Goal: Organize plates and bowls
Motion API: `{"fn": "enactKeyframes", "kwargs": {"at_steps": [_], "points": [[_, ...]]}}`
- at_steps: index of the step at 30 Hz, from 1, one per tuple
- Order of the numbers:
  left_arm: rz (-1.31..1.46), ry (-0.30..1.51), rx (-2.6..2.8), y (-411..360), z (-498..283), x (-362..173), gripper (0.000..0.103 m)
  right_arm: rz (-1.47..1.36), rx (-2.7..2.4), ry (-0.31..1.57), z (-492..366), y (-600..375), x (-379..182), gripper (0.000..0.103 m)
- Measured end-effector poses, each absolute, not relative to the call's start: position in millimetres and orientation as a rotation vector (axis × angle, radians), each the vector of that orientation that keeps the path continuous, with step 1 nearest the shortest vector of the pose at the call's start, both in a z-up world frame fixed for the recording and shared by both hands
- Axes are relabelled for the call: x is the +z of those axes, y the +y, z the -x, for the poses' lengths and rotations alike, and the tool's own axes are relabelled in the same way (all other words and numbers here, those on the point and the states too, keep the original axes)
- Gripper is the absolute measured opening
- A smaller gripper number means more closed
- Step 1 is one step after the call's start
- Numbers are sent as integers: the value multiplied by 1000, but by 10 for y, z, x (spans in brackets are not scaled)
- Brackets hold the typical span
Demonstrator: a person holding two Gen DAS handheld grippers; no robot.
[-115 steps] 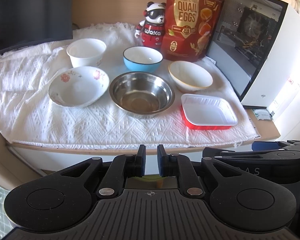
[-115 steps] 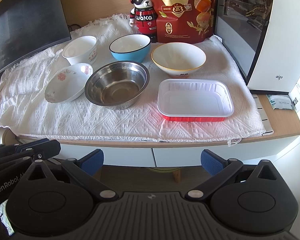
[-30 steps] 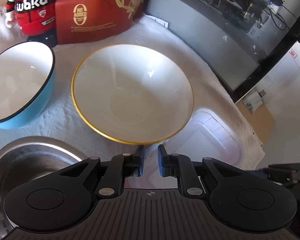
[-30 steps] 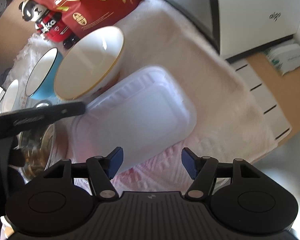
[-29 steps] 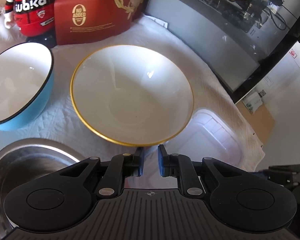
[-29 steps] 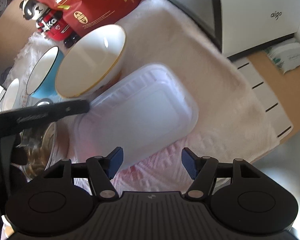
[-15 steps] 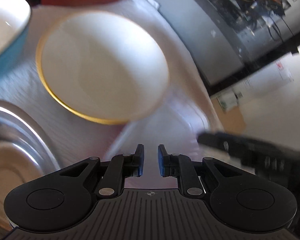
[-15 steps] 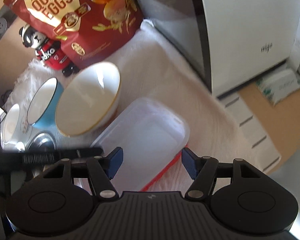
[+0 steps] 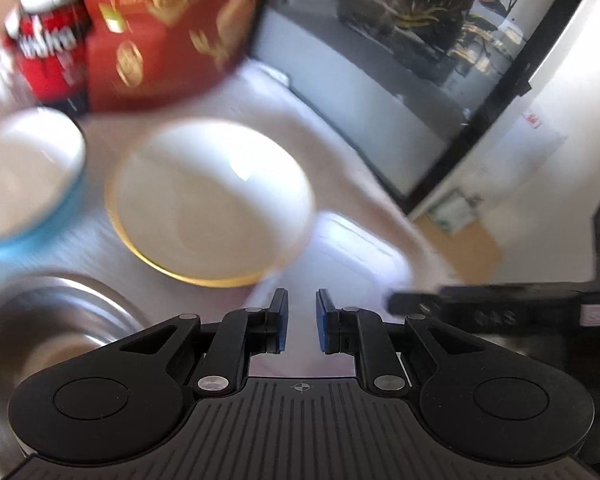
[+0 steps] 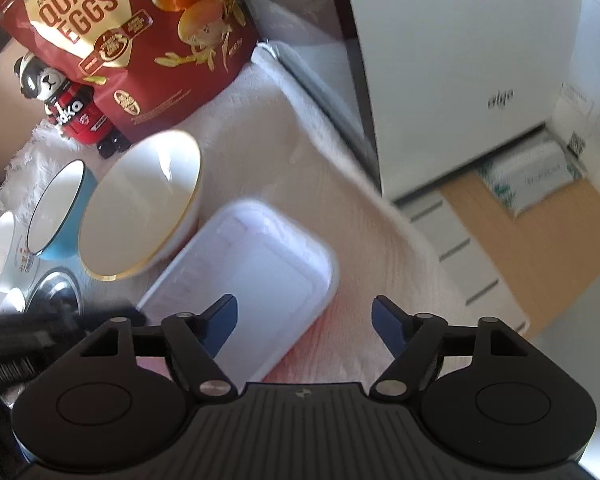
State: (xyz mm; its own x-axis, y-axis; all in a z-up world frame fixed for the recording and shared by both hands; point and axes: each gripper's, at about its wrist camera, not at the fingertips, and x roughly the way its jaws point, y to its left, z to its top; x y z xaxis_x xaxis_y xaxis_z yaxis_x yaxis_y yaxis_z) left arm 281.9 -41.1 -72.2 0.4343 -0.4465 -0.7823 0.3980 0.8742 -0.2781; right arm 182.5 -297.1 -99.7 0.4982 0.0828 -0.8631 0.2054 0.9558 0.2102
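Note:
A white bowl with a gold rim (image 9: 212, 200) (image 10: 140, 204) sits on the white cloth beside a white rectangular tray with red sides (image 10: 248, 276) (image 9: 352, 256). A blue bowl (image 9: 24, 184) (image 10: 56, 216) is to its left, a steel bowl (image 9: 48, 320) in front of that. My left gripper (image 9: 300, 320) is nearly shut and empty, above the tray's near edge. My right gripper (image 10: 304, 320) is open and empty, just above the tray's near right corner. The left view is motion-blurred.
A red quail-egg bag (image 10: 132, 40) and a panda figure (image 10: 68, 104) stand behind the bowls. A white PC case (image 10: 460, 60) stands at the right. A small white floral bowl (image 10: 4, 256) lies at far left. The desk edge (image 10: 540, 248) is to the right.
Both grippers have pulled back and tilted up over the last half second; the bowl and tray look smaller. The left gripper stays narrow, the right one wide open.

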Motion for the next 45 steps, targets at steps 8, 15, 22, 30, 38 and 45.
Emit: {"fn": "enactKeyframes", "kwargs": {"at_steps": [8,15,22,30,38,45], "points": [[83,1025,-490,-275,-2958,-786,16,-307,-50,1073,-1719,-2764,-1200,85],[8,1052,-492,-357,-3026,-864,16,-384,-52,1097,-1693,-2762,-1377,94],[17,1096,-514,-379,-3139,-989,16,-379,-23,1132,-1749,-2707,-1403,103],[74,1157,-506,-413,-3197,-1157,23,-290,-12,1146,-1762,-2690,-1335,43],[185,1226,-585,-741,-3213,-1275,23,-249,-6,1120,-1798,-2837,-1257,25],[243,1208,-596,-1052,-3227,-1350,23,-118,-81,1086,-1922,-3136,-1129,25]]}}
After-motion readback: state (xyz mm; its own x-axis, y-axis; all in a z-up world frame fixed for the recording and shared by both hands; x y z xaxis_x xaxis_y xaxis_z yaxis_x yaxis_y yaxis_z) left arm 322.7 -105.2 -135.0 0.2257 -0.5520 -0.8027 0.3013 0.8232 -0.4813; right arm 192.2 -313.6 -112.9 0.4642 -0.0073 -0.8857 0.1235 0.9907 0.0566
